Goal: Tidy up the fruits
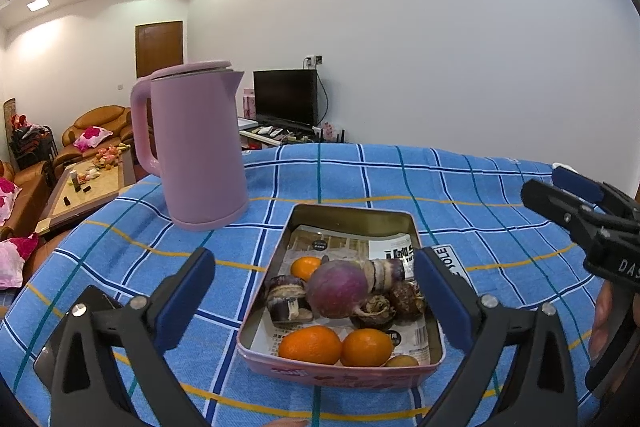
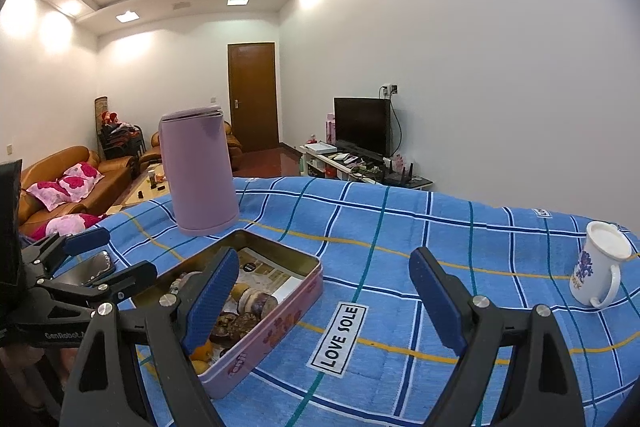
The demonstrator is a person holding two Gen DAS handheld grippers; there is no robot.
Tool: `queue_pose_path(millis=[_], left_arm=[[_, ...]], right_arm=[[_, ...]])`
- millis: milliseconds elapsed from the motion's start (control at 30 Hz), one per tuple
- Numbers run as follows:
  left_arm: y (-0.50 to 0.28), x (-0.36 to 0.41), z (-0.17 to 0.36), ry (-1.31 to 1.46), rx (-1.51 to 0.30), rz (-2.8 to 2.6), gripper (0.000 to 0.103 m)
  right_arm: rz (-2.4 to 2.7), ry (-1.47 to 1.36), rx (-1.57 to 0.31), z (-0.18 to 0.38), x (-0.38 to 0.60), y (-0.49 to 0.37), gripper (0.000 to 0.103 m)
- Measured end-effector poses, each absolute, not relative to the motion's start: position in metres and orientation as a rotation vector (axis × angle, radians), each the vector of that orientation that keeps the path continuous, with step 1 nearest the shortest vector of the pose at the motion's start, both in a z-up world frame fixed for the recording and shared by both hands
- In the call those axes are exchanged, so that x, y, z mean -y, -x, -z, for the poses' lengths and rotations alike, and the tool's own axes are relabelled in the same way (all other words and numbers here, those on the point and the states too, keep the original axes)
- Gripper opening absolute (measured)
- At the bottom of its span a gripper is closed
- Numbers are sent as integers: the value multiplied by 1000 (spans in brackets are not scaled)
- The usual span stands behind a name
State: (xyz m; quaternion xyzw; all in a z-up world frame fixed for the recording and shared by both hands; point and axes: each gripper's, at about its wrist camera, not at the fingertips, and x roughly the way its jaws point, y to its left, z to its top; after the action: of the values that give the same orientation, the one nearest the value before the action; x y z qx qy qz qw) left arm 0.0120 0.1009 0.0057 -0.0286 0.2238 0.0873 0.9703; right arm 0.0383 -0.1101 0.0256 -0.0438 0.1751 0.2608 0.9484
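The pink tin (image 1: 340,307) of oranges (image 1: 310,345) and a purple turnip (image 1: 337,289) sits mid-table on the blue checked cloth (image 1: 460,187), directly ahead of the left gripper (image 1: 316,291), the nearer one, jaws wide and empty; the right gripper (image 2: 324,295), equally wide and empty, has it off its left finger, and only its view shows the mug (image 2: 600,267) by the right edge

Both grippers were just hanging there wide open, nothing between the pads. The left gripper (image 1: 314,291) tilted down a bit, blue pads spread far apart. The right gripper (image 2: 324,301) sat off to its side, angled down the same way, a bit of the person's hand (image 1: 604,323) showing behind its handle.
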Motion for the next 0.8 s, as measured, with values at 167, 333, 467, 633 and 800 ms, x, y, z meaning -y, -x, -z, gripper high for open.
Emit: queue_pose_path(millis=[167, 333, 467, 633, 800], left_arm=[[-11, -99, -9, 56, -440, -183, 103], [-13, -97, -9, 60, -443, -191, 103], [-15, -95, -7, 48, -451, -193, 103], [-16, -90, -4, 32, -458, -190, 103], [-16, -84, -3, 21, -459, -177, 103]], right_arm=[[-523, 95, -348, -28, 113, -36, 88], [-515, 89, -345, -28, 119, -35, 88], [-513, 83, -346, -27, 123, -37, 88], [-510, 79, -351, -24, 127, -37, 88], [-499, 65, -355, -23, 135, -37, 88]])
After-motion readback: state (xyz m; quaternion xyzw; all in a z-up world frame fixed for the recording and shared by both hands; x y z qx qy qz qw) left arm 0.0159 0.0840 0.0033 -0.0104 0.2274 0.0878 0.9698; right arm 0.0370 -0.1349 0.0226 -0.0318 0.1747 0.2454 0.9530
